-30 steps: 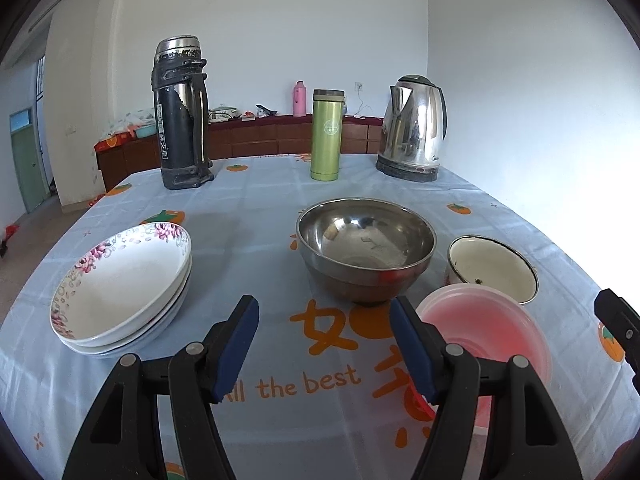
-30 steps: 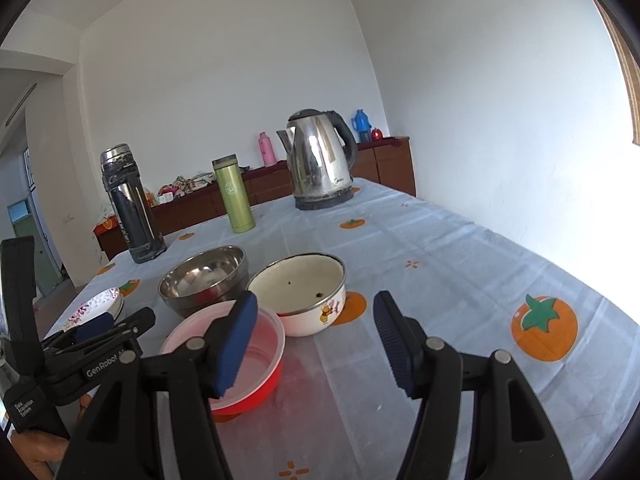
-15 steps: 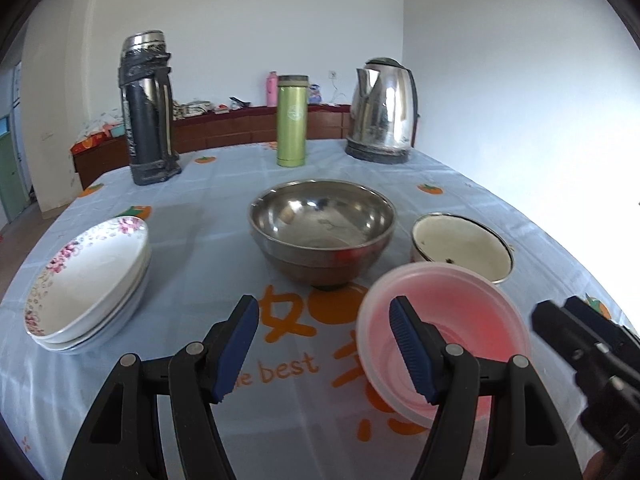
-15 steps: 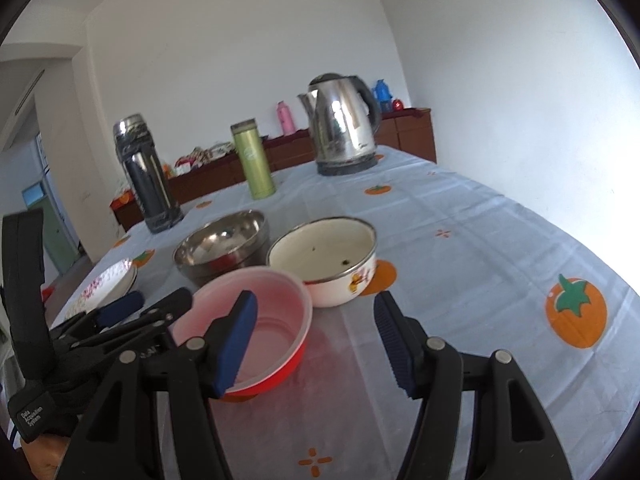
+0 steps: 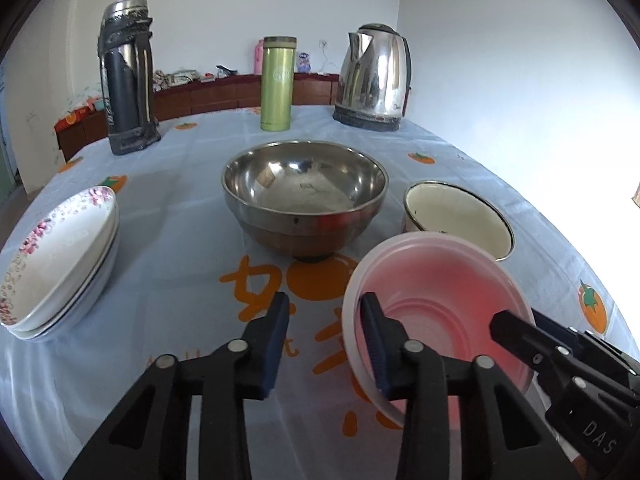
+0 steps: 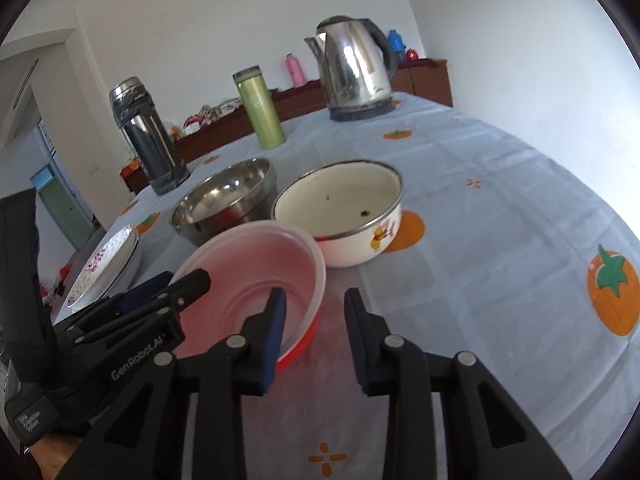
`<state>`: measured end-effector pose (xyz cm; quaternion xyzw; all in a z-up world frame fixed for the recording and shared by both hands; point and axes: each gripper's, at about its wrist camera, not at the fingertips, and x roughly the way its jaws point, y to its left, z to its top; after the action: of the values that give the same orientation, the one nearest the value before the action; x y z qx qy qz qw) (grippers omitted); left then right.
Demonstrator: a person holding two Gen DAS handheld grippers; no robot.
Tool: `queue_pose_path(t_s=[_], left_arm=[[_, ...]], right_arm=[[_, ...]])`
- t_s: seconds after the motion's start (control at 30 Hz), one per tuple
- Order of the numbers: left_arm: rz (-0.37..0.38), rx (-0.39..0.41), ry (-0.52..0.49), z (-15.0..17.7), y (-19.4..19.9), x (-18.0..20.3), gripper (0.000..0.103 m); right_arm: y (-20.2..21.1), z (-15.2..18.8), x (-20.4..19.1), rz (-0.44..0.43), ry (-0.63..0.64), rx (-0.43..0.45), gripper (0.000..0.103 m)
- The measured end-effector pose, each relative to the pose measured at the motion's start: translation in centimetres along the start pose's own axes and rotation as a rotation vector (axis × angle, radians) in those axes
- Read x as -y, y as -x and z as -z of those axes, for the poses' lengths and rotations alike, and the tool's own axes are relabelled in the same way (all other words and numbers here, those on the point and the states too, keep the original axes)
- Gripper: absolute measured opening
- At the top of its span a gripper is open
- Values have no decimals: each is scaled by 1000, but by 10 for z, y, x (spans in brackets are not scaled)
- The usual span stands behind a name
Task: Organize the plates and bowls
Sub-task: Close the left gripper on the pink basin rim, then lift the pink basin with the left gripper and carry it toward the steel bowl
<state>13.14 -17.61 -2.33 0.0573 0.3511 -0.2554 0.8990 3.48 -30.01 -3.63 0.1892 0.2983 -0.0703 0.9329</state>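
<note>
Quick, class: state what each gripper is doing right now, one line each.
Left gripper: jaws just been closing astride the pink bowl rim, not yet pinching.
Right gripper: just been closing over the rim's other side, not yet clamped.

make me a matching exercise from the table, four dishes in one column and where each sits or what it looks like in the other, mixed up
Things:
1. steel bowl
2. pink plastic bowl
3. enamel bowl
4. stacked plates

Descriptions:
A. pink flower pattern on the rim, at the left edge of the table
B. cartoon bear on its white side
C. nearest the two grippers, a pad on each side of its rim
D. shiny metal, middle of the table, in front of the green flask

Pairs: 1-D, 2-C, 3-B, 4-A
</note>
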Motion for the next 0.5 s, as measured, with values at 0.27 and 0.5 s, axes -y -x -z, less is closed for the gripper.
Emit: queue_pose_path(t_s=[0.27,0.5], left_arm=[[0,27,-54,1,6,11,21],[-19,77,-35,0,18,10,21]], right_arm=[[0,1,-6,-11,29,-6,13],[10,4,-14,-14,39,49,11]])
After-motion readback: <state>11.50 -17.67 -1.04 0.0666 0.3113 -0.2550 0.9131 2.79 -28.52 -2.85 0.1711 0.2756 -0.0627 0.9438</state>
